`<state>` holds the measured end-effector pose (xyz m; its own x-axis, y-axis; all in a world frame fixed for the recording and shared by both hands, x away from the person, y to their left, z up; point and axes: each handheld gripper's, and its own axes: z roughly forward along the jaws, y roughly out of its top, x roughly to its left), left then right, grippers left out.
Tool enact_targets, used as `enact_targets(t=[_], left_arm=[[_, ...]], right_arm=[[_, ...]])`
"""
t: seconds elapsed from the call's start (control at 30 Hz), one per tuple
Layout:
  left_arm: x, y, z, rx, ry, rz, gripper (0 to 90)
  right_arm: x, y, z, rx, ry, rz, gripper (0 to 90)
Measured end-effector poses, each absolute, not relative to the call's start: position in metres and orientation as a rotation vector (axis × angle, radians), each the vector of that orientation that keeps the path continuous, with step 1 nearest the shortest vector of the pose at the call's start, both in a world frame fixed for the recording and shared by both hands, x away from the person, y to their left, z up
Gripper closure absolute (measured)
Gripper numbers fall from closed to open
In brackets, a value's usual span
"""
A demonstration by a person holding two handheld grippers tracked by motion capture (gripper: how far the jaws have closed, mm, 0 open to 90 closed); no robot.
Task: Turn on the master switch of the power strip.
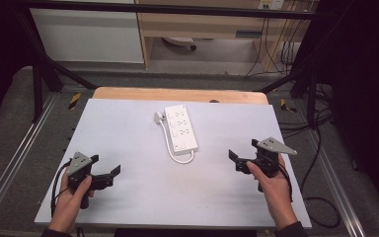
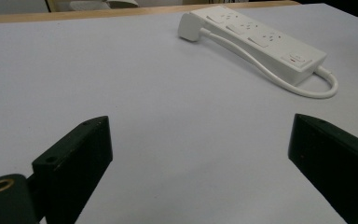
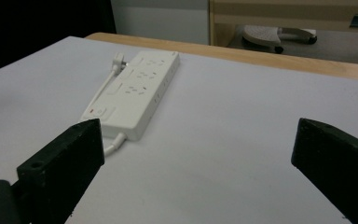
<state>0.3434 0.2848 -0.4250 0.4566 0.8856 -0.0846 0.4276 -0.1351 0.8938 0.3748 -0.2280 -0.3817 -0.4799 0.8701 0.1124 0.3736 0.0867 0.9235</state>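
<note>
A white power strip lies flat near the middle of the white tabletop. Its cable loops from the near end back along its left side to a white plug. My left gripper is held at the near left, open and empty, with the strip and plug ahead to its right. At the near right my right gripper is open and empty too. From it the strip lies ahead to the left. Both grippers are well apart from the strip.
A wooden edge runs along the table's far side. Black frame posts stand at both back corners. Cables lie on the floor to the right. A chair base and a cabinet stand beyond the table.
</note>
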Motion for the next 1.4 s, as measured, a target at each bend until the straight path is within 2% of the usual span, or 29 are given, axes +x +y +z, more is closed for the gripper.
enact_targets(t=[0.83,1.4], left_arm=[[0.347,0.284,-0.427,1.752,1.17,0.559,7.1],[0.349,0.281,-0.429,1.763,1.163,0.561,7.1]], right_arm=[[0.42,-0.182,-0.36,1.188,1.878,1.44,4.8],[0.442,-0.161,-0.368,1.208,1.858,1.453,7.4]])
